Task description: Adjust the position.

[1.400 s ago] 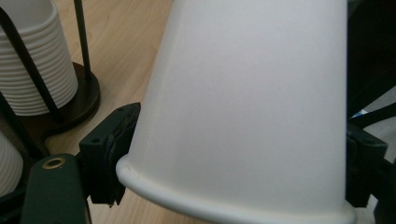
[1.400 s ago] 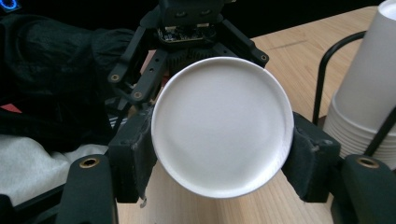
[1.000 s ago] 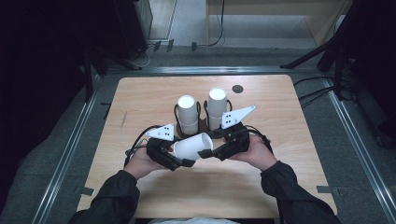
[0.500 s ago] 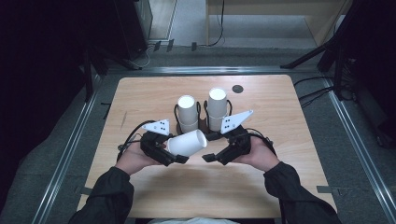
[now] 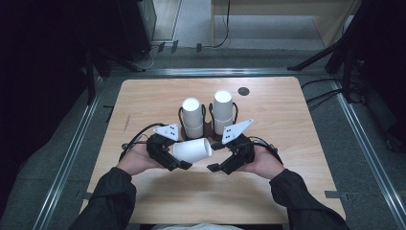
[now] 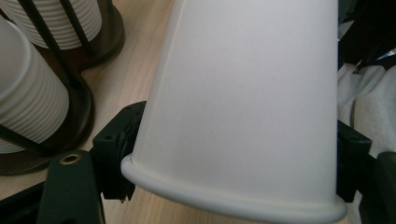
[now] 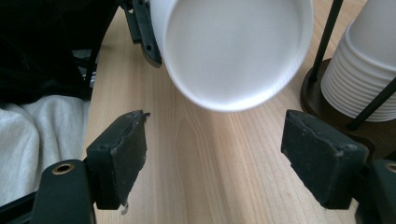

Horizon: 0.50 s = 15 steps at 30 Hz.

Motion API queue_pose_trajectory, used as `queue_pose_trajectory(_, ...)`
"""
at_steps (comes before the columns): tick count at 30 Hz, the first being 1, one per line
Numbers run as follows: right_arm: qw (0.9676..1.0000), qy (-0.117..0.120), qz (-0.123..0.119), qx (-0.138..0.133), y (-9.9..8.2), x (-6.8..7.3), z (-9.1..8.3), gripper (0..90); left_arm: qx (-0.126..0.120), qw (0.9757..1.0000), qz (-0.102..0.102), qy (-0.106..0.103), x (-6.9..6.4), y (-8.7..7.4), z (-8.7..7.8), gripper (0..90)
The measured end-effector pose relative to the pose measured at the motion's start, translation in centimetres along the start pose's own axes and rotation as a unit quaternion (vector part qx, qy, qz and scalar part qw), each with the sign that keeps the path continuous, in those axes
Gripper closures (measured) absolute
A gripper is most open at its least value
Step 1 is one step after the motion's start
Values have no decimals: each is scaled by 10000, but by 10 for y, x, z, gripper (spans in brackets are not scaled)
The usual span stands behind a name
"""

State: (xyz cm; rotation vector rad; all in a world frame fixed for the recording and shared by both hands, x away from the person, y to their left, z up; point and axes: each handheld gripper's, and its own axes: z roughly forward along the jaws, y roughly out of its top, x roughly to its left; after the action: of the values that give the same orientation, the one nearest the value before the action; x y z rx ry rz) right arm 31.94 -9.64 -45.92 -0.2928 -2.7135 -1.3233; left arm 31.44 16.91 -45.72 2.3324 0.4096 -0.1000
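Nearest the person, the left claw (image 5: 179, 160) pinches a white paper cup (image 5: 192, 150) by its rim end, the jaws pressed against the wall on either side just above the rolled lip, as the left gripper view shows. The cup lies on its side in the air just above the tabletop (image 5: 287, 110), its closed bottom turned toward the right claw (image 5: 215, 157). That right claw has just been opening and now stands spread, with nothing between the jaws; the cup's bottom (image 7: 233, 51) hangs just ahead of them, apart from both pads. It looks like a handover or a pulling-apart has just ended, with the cup left in the left claw alone. The next move probably calls for turning the cup upright and setting it on the bare wood, or bringing the right claw back to the stacks. The cup is plain, smooth and tapered, thin-walled, so a firm squeeze may dent it. Farther off stand two stacks of cups (image 5: 193, 116), each upside down in a dark wire holder (image 5: 208, 128) on a shared base.
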Motion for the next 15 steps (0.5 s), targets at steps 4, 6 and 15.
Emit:
queue_pose_trajectory(4,10000,-31,14,33,-2,1,0,230,187,9997,76,-104,1,3,6,230)
queue_pose_trajectory(6,10000,-39,-9,37,-4,1,0,233,287,9994,101,-170,1,5,9,230)
queue_pose_trajectory(15,10000,-55,-8,59,-7,3,1,233,686,9968,286,-295,1,13,29,230)
